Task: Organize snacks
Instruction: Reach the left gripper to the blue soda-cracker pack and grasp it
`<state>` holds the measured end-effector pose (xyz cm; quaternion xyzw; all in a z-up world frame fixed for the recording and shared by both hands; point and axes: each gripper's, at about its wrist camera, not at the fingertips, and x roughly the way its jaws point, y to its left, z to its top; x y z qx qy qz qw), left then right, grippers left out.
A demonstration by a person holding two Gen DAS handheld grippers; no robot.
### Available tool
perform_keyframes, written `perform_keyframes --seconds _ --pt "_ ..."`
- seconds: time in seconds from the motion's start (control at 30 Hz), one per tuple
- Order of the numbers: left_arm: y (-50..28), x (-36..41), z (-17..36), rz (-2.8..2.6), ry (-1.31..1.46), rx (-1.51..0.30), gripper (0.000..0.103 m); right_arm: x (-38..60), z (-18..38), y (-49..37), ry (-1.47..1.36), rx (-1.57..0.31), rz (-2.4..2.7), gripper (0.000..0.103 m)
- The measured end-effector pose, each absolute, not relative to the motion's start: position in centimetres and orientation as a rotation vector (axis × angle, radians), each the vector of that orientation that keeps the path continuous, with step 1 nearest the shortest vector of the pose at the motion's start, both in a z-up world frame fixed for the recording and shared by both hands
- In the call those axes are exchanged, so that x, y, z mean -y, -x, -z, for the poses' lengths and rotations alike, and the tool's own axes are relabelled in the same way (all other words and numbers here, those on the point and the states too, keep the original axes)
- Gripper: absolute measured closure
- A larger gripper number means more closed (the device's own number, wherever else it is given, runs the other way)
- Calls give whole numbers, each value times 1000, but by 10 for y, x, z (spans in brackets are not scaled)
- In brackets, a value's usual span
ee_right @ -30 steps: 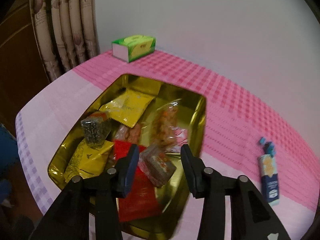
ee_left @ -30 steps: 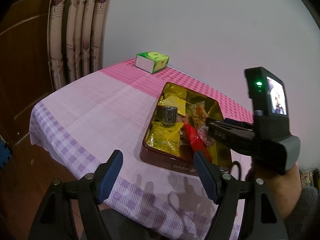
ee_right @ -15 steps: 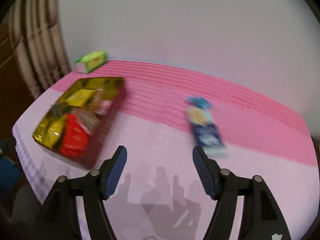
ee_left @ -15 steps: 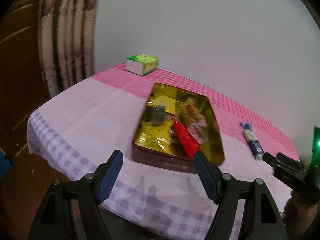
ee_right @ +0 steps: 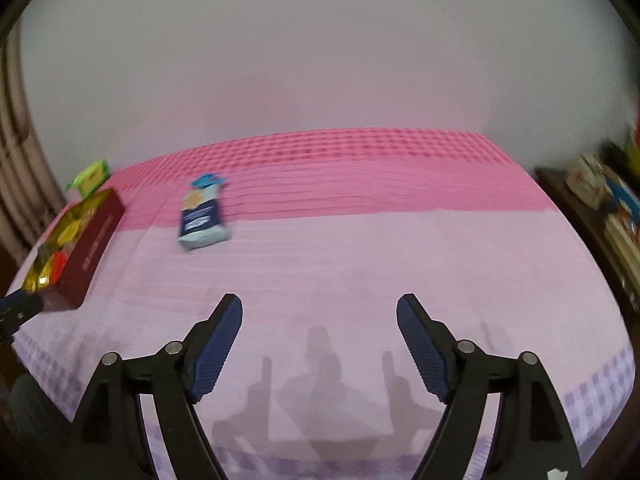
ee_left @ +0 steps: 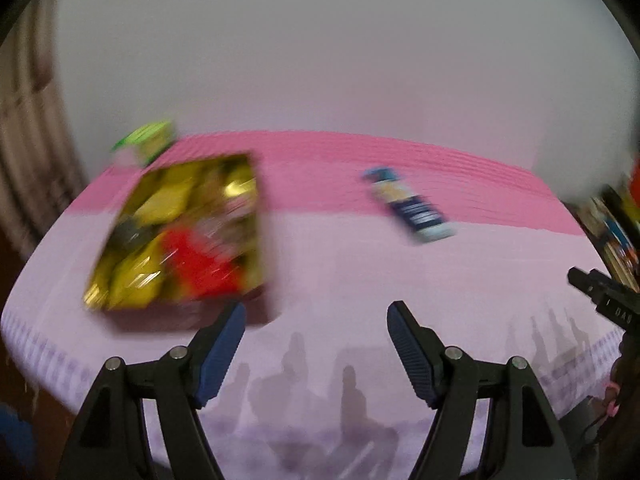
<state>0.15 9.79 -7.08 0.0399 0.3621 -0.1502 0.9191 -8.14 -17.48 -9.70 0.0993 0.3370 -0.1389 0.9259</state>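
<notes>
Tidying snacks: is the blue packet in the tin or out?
Out: the blue packet lies flat on the tablecloth, apart from the tin.

Table's got a checked cloth (ee_right: 360, 264) on it, hot pink along the far side by the plain pale wall (ee_right: 320, 60) and washed-out lilac nearer the camera, with a purple check border at the front edge. A green box (ee_right: 90, 176) sits at the far left corner on the pink part, pretty blurry in both views, and there's a striped curtain (ee_left: 24, 148) hanging left of it. Off the right side of the table there's a dark shelf (ee_right: 600, 208) with colourful books or boxes stacked up, too smeared to read.
</notes>
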Motion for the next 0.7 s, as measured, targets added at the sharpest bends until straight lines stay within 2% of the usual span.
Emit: perform_keyframes --seconds 0.13,0.33,0.7 --pt "-33 -22 71 383 -96 -766 28 207 92 85 -310 -691 302 25" --pt "-95 48 94 300 -76 -817 28 233 71 98 -396 -611 303 21" --pt "-171 72 135 111 -109 -872 28 239 62 101 -472 -574 231 20"
